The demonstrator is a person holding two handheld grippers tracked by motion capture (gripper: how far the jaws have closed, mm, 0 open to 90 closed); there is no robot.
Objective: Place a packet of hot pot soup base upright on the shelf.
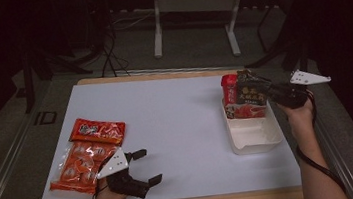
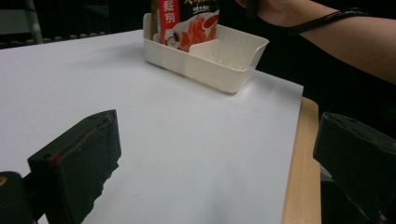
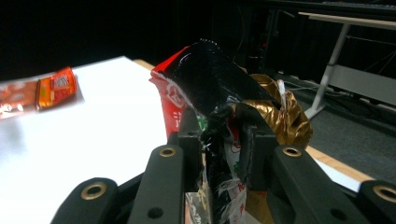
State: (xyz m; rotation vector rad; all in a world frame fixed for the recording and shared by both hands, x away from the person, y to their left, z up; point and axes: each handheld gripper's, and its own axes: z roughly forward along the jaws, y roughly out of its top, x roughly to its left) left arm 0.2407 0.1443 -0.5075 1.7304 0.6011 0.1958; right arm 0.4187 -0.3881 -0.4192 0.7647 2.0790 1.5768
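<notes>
The wide white surface (image 1: 168, 130), a white sheet on a wooden board, takes up the middle of the high view and carries everything else. At its lower left lie two flat orange-red plastic snack packets (image 1: 87, 152), one above the other, apparently stock waiting to be packed. At the right edge of the sheet sits the cream rectangular plastic bin (image 1: 254, 133), long side running away from the viewer; in the left gripper view, a low divider splits it into compartments, which would keep pouches standing instead of slumping. In the far compartment stands the glossy red-and-black food pouch (image 1: 245, 99), upright with its base down in the bin and its top above the rim, beside a crumpled gold foil pack (image 3: 285, 112) seen in the right gripper view. The right gripper (image 1: 259, 92) comes in from the right of the frame, level with the pouch top, and its fingers (image 3: 189, 135) pinch the folded upper edge of the pouch, a hold that seems meant to keep the pouch vertical while it settles into the compartment. The left gripper (image 1: 144, 168) rests at the lower left beside the snack packets, its fingers (image 2: 88, 149) spread wide apart with nothing but bare sheet between them, probably parked ready for the next packet.
</notes>
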